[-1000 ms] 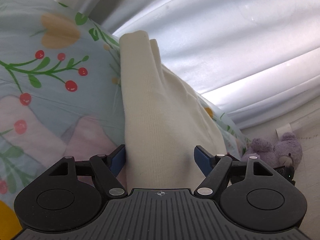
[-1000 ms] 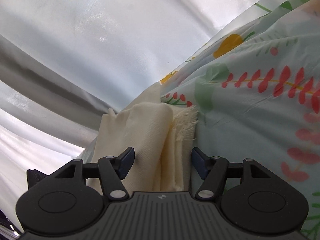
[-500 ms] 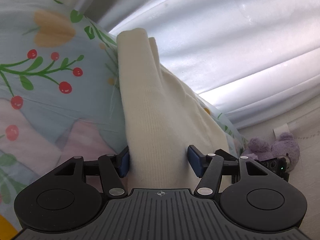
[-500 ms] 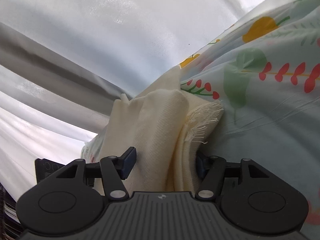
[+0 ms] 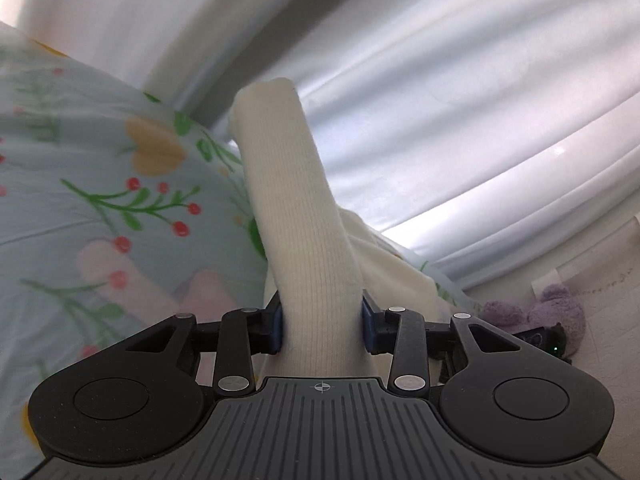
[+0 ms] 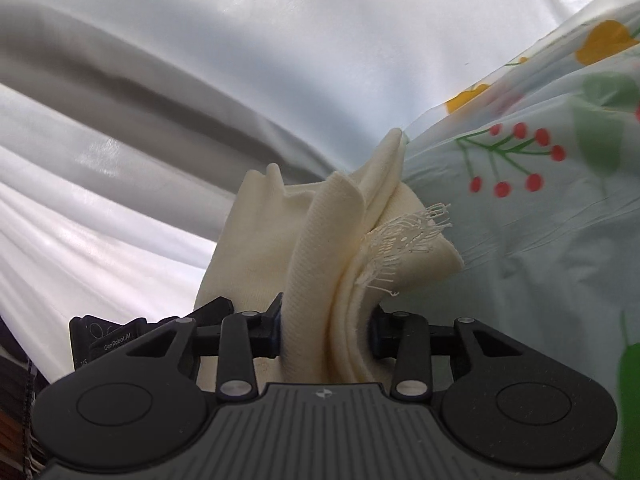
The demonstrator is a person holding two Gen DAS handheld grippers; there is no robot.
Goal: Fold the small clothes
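Now left gripper (image 5: 323, 326) closing on cream knit garment (image 5: 294, 216), pads pressing bunched roll between them. Right gripper (image 6: 325, 330) closing too, clamped on frayed end of same garment (image 6: 320, 248). Garment partly lifted off floral bedsheet (image 5: 100, 200), near white curtain (image 5: 460, 100). I judge risk: grip takes several layers at once, so fold can come crooked; loose fringe (image 6: 404, 236) may snag. Both grippers point slightly down, toward bed edge. Purple plush toy (image 5: 536, 314) on floor beyond.
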